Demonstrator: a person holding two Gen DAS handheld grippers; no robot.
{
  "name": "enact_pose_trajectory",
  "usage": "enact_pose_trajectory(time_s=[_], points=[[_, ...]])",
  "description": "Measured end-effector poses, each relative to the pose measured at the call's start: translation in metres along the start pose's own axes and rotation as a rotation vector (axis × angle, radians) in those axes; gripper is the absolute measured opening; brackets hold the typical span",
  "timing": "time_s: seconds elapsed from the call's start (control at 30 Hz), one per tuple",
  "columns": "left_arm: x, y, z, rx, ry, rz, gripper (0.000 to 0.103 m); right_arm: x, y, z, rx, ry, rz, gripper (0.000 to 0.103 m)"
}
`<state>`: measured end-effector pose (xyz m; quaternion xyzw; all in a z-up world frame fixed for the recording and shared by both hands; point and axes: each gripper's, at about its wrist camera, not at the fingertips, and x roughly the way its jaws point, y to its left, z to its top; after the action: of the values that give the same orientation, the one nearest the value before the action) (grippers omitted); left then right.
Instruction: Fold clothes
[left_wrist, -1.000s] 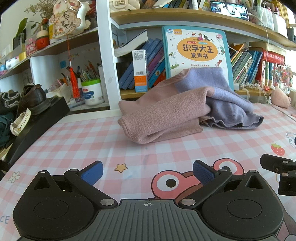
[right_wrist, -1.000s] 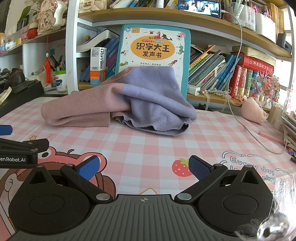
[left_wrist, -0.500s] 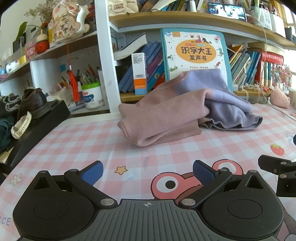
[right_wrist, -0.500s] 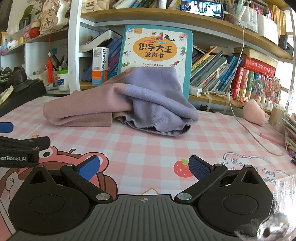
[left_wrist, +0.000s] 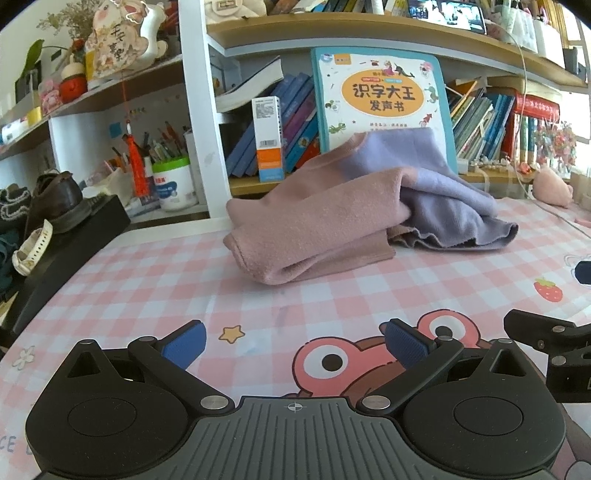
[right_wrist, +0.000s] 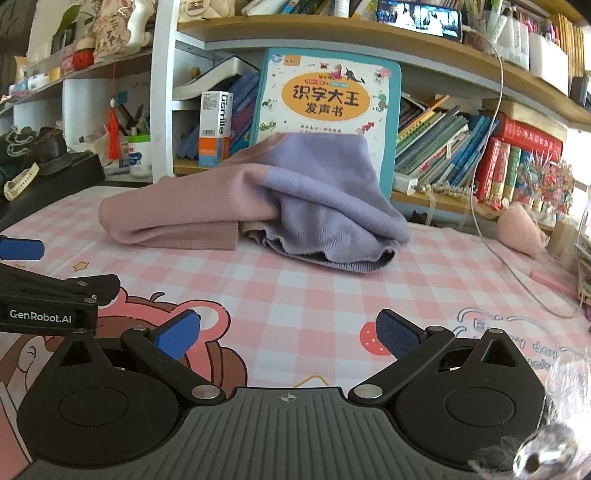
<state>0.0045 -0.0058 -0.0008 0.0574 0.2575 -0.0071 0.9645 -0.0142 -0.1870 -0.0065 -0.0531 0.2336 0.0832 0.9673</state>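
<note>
Sweater (left_wrist: 332, 218), pink on its left half and lilac on its right, lies bunched in a loose heap toward the back of the pink checked tablecloth (left_wrist: 155, 280), its top edge leaning against a large picture book (left_wrist: 380, 99) that stands on the low shelf behind. Going left to right in the left wrist view: a brown shoe (left_wrist: 55, 199) and a white strap sit on a black stand at the table's left edge, then a white tub (left_wrist: 173, 184) full of pens, a white shelf post, a slim white and orange box (left_wrist: 271, 138) just left of the sweater, the sweater itself, a row of books, and a small pink plush (left_wrist: 552, 188) at the far right. A thin white cable (right_wrist: 509, 266) runs down from the upper shelf and across the cloth right of the sweater. Bare cloth with a cartoon print lies between the sweater and both tools. The left gripper (left_wrist: 293, 343) hangs low over the near cloth, jaws spread wide and holding nothing. The right gripper (right_wrist: 288, 334) sits just beside it, to its right, jaws likewise wide apart and empty, well short of the sweater.
</note>
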Motion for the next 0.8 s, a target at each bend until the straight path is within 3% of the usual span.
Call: enact_pose_trajectory(time_s=[0.5,0.8], points=[[0.0006,-0.0002,0.001,-0.002,0.005,0.028,0.103,0.0019,-0.0031,-0.0004,0.022,0.014,-0.004,0.103],[0.0021,0.0041,0.002,0.006,-0.007,-0.036,0.103,-0.0021,-0.0023,-0.0006,0.017,-0.013,-0.02,0.103]])
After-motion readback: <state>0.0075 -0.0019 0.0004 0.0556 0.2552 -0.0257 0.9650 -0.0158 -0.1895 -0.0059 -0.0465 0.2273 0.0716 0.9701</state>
